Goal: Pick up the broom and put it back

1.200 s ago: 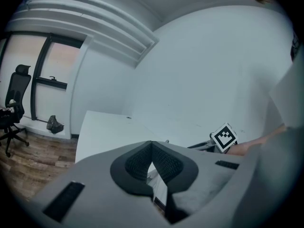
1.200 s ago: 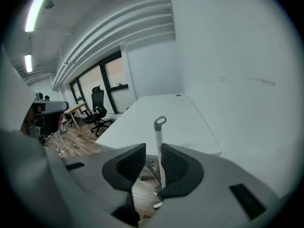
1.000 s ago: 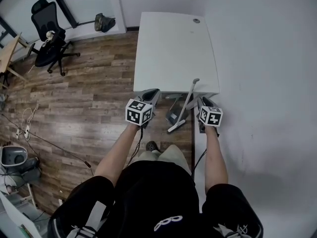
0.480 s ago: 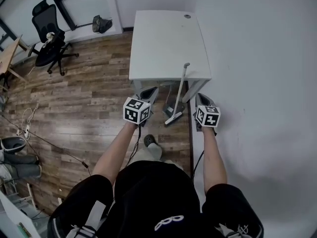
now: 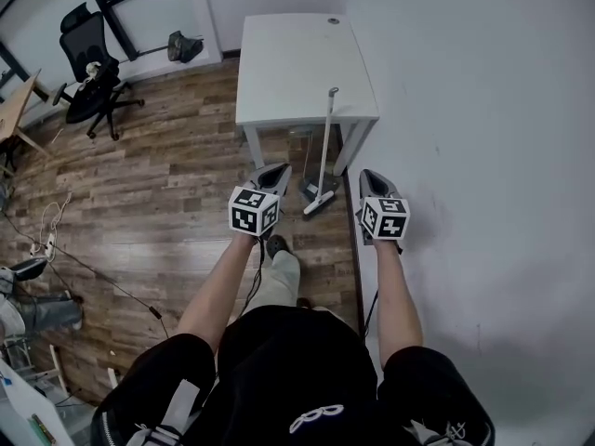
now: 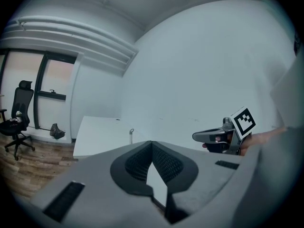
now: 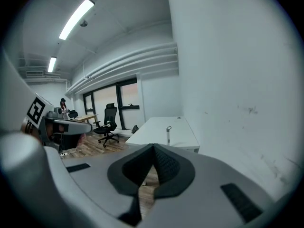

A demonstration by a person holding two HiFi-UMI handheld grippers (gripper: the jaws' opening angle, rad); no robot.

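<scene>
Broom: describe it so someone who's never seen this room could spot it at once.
Find the white table against the white wall. At its near edge, toward the wall side, the broom leans with its head on the wood floor. It is the only long, thin, pale stick there; the dark dustpan beside it sits low.

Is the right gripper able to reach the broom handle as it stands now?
Probably not yet. The right gripper hangs apart from the broom, jaws shut and empty. Nothing stands between them, so a step toward the table and open jaws should do.
</scene>
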